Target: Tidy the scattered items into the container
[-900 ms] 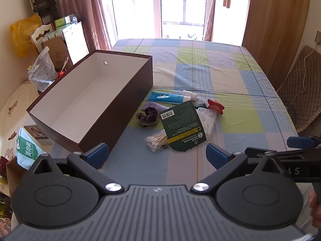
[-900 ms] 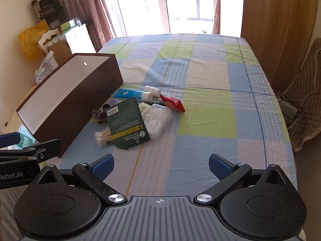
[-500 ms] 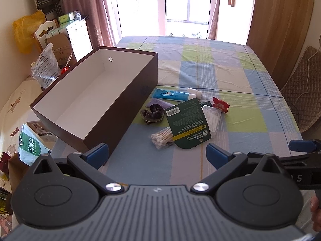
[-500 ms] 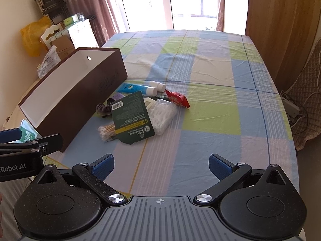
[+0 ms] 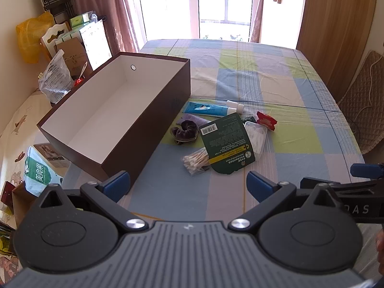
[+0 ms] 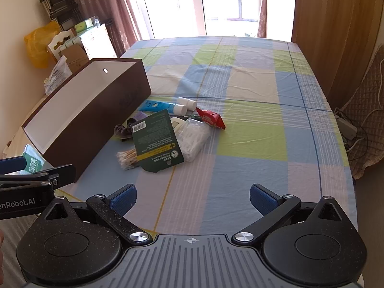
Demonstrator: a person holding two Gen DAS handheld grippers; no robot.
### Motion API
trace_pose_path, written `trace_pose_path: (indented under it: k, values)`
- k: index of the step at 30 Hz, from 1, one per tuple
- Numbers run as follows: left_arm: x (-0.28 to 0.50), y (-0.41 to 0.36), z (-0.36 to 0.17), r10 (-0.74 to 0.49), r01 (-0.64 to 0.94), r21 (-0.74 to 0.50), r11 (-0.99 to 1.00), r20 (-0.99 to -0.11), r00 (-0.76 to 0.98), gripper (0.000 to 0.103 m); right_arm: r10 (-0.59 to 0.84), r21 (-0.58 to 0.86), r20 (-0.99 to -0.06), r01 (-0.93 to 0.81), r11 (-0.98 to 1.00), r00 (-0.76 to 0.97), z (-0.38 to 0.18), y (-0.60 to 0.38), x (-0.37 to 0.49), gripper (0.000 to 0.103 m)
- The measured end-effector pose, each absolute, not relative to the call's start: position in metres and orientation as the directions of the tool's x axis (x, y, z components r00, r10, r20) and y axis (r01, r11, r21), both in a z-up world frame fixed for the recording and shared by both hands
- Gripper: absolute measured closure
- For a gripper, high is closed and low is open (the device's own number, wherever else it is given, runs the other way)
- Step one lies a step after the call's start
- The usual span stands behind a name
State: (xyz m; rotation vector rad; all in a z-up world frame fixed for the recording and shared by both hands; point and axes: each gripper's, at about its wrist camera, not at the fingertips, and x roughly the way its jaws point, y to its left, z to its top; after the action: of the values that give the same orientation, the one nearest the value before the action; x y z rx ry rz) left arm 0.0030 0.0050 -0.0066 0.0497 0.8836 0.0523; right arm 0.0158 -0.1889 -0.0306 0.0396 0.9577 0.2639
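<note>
The long dark-brown cardboard box with a white inside stands open on the counter covered by a blue, green and lilac checked cloth. Just beside the box's right wall lie a dark-green flat packet, a bundle of cotton swabs, a purple velvet scrunchie, a blue tube and a red sachet. The left hand-held gripper and right hand-held gripper hang near the box's near end, jaws wide apart, holding nothing.

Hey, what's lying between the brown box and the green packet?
A dark purple scrunchie lies between the brown box and the green packet, with a purple sachet just behind it. The left wrist view shows it best.
</note>
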Motion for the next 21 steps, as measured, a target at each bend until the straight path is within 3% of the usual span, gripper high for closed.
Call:
trace_pose_path:
  k: [21]
  values:
    - [0.005, 0.0054, -0.0115, 0.068, -0.015, 0.075, 0.997, -0.783, 0.618, 0.001, 0.235, 0.15, -0.807, -0.197, 0.969, 0.542, -0.0322, -0.1896, 0.0158, 0.0]
